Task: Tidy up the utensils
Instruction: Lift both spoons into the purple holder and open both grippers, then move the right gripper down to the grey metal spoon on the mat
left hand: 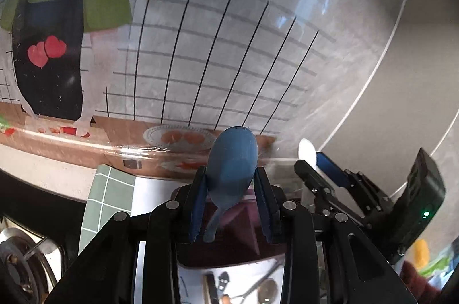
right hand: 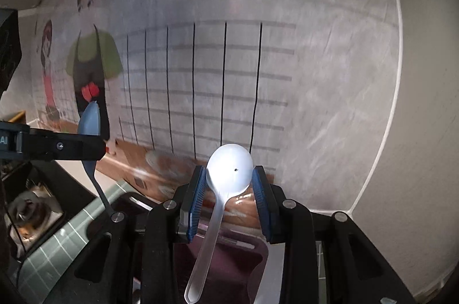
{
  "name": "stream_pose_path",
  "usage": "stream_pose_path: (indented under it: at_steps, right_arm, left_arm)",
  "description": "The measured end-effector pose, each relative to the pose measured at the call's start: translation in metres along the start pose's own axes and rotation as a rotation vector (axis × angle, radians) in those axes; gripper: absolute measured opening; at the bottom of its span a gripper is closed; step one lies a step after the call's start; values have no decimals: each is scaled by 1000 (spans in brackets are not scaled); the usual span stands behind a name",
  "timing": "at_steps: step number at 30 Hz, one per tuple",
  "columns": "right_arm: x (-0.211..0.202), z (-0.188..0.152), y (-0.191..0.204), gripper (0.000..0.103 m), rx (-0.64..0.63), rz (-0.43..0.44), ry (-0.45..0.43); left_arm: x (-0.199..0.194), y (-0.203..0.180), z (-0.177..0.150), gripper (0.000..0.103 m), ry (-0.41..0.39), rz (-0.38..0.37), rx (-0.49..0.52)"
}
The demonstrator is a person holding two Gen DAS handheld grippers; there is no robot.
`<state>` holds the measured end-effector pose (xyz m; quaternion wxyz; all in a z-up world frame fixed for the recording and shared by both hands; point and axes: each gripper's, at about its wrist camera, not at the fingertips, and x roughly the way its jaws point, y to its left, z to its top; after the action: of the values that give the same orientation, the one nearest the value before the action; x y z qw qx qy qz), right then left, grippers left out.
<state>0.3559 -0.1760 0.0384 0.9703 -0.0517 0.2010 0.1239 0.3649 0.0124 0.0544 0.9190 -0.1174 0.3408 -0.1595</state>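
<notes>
Left gripper (left hand: 231, 186) clamps the blue plastic spoon (left hand: 232, 157) by its bowl; right gripper (right hand: 229, 189) likewise the white plastic spoon (right hand: 229, 169), handles hanging toward 6 o'clock. Both look light and slippery; a neck grip seems steadier.

The blue spoon (left hand: 231, 160) is plastic and matte, with a deep oval bowl. It stands bowl-up, clear of the bench, pinched at the bowl's lower sides between two blue-padded fingers (left hand: 199, 206), its thin handle hanging down and back. The white spoon (right hand: 229, 167) is glossy and translucent, also bowl-up and lifted, gripped the same way, its long handle slanting down to the lower left.
</notes>
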Motion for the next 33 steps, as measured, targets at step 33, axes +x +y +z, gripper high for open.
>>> stream_pose_path:
  at_steps: [33]
  right_arm:
    - [-51,-147,38,34,185,91,549]
  left_arm:
    - [-112,53,-208,67,204,199,-70]
